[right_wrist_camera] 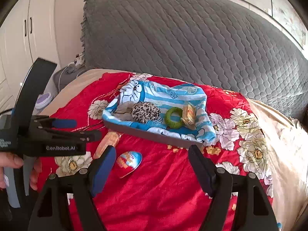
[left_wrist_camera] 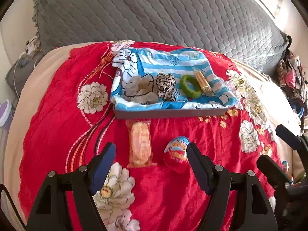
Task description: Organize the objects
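**Both grippers hang open above the red bedspread**

Left gripper (left_wrist_camera: 151, 152) hovers low over the red floral bedspread (left_wrist_camera: 192, 192), its blue-padded fingers spread wide and holding nothing. Between them lie one orange snack packet (left_wrist_camera: 140, 144), lengthwise, and one egg-shaped toy (left_wrist_camera: 176, 152) in a red and blue wrapper, just beside the right-hand finger. The person's left hand (right_wrist_camera: 11, 165) grips this tool's handle, seen at the left edge of the right wrist view, where the tool lies level and points toward the tray.

Right gripper (right_wrist_camera: 152, 152) is held a little further back and to the right, its fingers also apart and empty (its black tips show at the far right of the left wrist view).

Beyond both, a shallow grey tray (left_wrist_camera: 169, 113) sits on the bedspread, lined with a blue-striped cartoon cloth (left_wrist_camera: 163, 63). In it, in a row, are three hair scrunchies: one beige (left_wrist_camera: 140, 90), one leopard-print (left_wrist_camera: 166, 89), one green (left_wrist_camera: 189, 86). One yellow wrapped packet (left_wrist_camera: 202, 81) lies touching the green one. A grey quilted headboard (left_wrist_camera: 154, 13) rises behind.
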{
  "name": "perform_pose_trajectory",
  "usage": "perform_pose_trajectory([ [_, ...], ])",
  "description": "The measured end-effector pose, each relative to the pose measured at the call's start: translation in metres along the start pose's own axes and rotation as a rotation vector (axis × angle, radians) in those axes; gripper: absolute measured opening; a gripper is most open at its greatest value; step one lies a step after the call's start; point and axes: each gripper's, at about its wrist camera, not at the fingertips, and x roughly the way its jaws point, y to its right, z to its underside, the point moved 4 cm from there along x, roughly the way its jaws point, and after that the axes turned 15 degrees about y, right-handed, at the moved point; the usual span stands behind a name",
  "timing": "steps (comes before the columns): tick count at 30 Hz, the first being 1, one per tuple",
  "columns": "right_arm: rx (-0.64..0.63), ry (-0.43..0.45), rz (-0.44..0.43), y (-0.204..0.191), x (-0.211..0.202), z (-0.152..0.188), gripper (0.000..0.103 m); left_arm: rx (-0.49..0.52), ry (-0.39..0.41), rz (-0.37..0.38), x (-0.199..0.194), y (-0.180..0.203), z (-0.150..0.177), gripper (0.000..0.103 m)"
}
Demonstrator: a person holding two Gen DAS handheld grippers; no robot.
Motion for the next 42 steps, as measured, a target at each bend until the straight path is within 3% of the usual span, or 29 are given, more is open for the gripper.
perform_pose_trajectory([
  [13, 0.025, 0.021, 0.036, -0.002, -0.034, 0.01, 0.082, 0.036, 0.044, -0.016, -0.049, 0.0, 0.013, 0.077],
  [20, 0.037, 0.005, 0.036, -0.012, -0.033, 0.016, 0.084, 0.059, 0.056, -0.031, -0.055, -0.006, 0.022, 0.077],
  [27, 0.04, -0.029, 0.03, -0.021, -0.023, 0.029, 0.087, 0.09, 0.07, -0.041, -0.046, -0.013, 0.03, 0.077],
  [42, -0.005, -0.133, 0.016, -0.04, 0.022, 0.058, 0.088, 0.052, 0.015, -0.051, 0.0, -0.033, 0.046, 0.077],
])
